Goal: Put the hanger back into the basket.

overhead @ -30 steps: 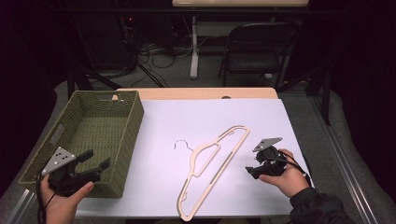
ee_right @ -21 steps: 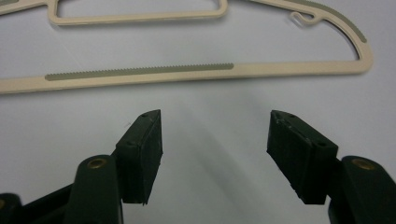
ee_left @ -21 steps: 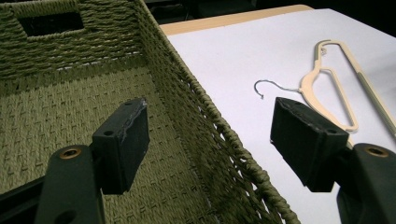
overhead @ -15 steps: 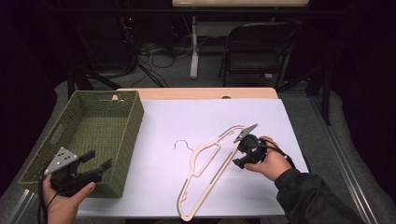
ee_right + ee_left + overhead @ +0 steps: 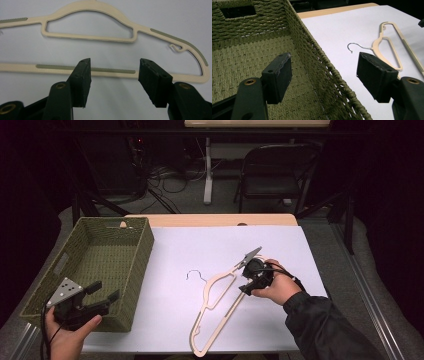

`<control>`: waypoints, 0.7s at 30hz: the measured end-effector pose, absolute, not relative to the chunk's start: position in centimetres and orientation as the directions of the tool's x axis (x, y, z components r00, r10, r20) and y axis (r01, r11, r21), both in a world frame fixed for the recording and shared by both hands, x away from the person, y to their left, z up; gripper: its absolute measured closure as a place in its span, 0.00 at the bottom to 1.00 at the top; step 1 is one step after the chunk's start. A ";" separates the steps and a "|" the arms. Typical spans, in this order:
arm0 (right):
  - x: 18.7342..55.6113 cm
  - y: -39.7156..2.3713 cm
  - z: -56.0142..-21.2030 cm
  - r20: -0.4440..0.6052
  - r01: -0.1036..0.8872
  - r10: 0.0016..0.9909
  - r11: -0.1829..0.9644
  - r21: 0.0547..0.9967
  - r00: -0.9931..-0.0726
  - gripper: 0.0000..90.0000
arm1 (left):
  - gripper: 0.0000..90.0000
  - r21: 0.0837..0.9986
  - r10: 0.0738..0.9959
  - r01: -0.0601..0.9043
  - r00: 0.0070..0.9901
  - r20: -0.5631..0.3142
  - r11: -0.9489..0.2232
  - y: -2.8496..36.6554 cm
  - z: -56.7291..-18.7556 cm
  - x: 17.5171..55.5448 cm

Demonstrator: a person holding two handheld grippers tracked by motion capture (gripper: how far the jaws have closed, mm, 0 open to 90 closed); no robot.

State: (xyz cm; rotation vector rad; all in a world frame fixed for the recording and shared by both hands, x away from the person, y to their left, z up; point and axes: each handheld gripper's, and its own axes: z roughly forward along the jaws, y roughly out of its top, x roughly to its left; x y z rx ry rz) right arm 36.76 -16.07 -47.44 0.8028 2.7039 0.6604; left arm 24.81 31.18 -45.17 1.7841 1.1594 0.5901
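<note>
right hand-held gripper has moved in from the right edge of the white sheet over the last second and now sits at the cream plastic clothes hanger with a wire hook, on its upper-right end; likely the approach is done and the grasp comes next; nothing lifted yet, hanger lies flat on the white-covered tabletop, roughly mid-sheet, running diagonally from near the front edge up toward the right hand, well apart from the basket

right hand-held gripper in its own view: jaws apart, moderately wide; the hanger's lower bar with its ribbed grey grip strip crosses right through the gap at the tips; pads look to straddle the bar, no clamp; cannot tell whether the tips touch the sheet; closing here should catch the bar; judgement only

left hand-held gripper hasn't really moved; held at the front corner of the olive-green woven rectangular basket; in the left gripper view jaws wide apart, holding nothing, the basket's near rim running between them, below; touching or not, cannot tell; basket looks empty inside; probable destination for the hanger, but that's a guess

risk: thin flat bar on a smooth sheet; could slide or pivot on close
</note>
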 end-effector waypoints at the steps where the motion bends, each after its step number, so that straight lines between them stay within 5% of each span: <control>1: 36.9 -16.0 -47.4 -0.100 0.456 0.563 0.750 0.479 -0.820 0.48 | 0.32 0.873 0.891 0.462 0.448 -0.079 -0.155 31.2 -45.2 24.8; 21: 37.8 -13.1 -47.2 -0.119 0.383 0.470 0.820 0.425 -0.874 0.49 | 0.32 0.874 0.890 0.461 0.450 -0.080 -0.155 31.1 -45.2 24.8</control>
